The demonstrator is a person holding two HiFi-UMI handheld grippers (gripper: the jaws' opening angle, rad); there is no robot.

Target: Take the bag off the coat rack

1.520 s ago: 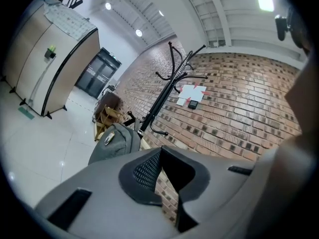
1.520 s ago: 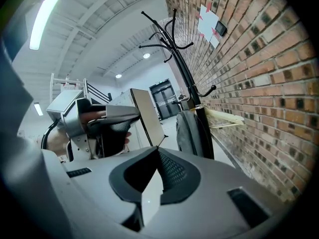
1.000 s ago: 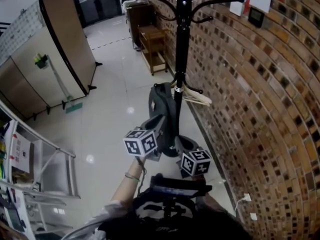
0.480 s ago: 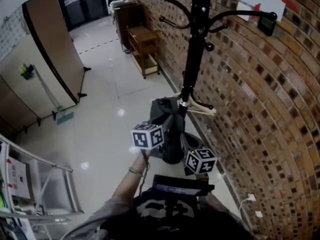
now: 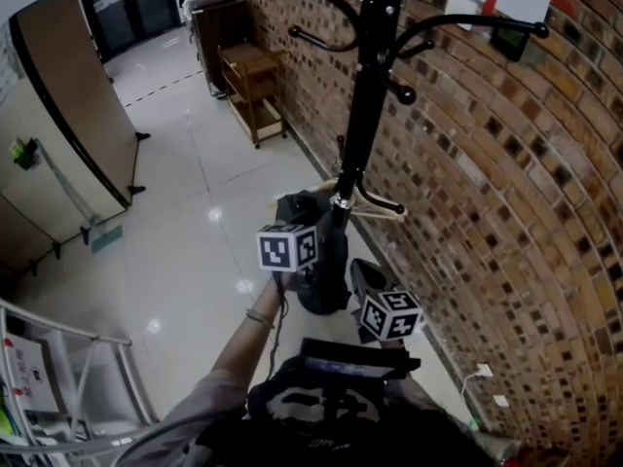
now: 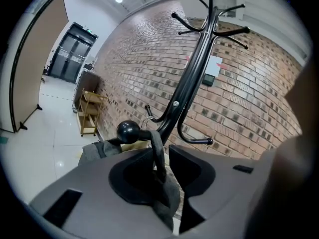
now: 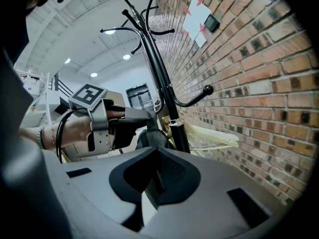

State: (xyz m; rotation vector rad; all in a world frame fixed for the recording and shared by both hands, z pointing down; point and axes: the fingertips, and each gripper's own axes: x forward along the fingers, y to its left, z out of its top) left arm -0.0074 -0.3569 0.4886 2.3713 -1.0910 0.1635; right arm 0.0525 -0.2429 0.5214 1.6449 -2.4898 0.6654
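A black coat rack (image 5: 362, 115) stands by the brick wall. A dark grey bag (image 5: 300, 210) hangs low on it. In the left gripper view its strap (image 6: 156, 153) loops over a ball-tipped hook (image 6: 128, 131), and the bag's body (image 6: 97, 151) hangs to the left. My left gripper (image 6: 162, 172) is shut on that strap just below the hook; in the head view the left gripper (image 5: 310, 259) sits against the pole. My right gripper (image 5: 360, 270) is lower right of the pole. In its own view the right gripper (image 7: 154, 176) is shut with nothing in it, facing the bag (image 7: 152, 138).
A wooden hanger (image 5: 375, 200) hangs on the rack beside the bag. The brick wall (image 5: 506, 222) runs close on the right. A wooden shelf cart (image 5: 251, 86) stands farther along the wall, and a folding partition (image 5: 68, 95) stands at the left over the glossy floor (image 5: 195, 232).
The head view has swung, so the rack pole now fills the upper middle. My left gripper sits slightly higher against the pole, still on the strap. The right gripper has barely moved.
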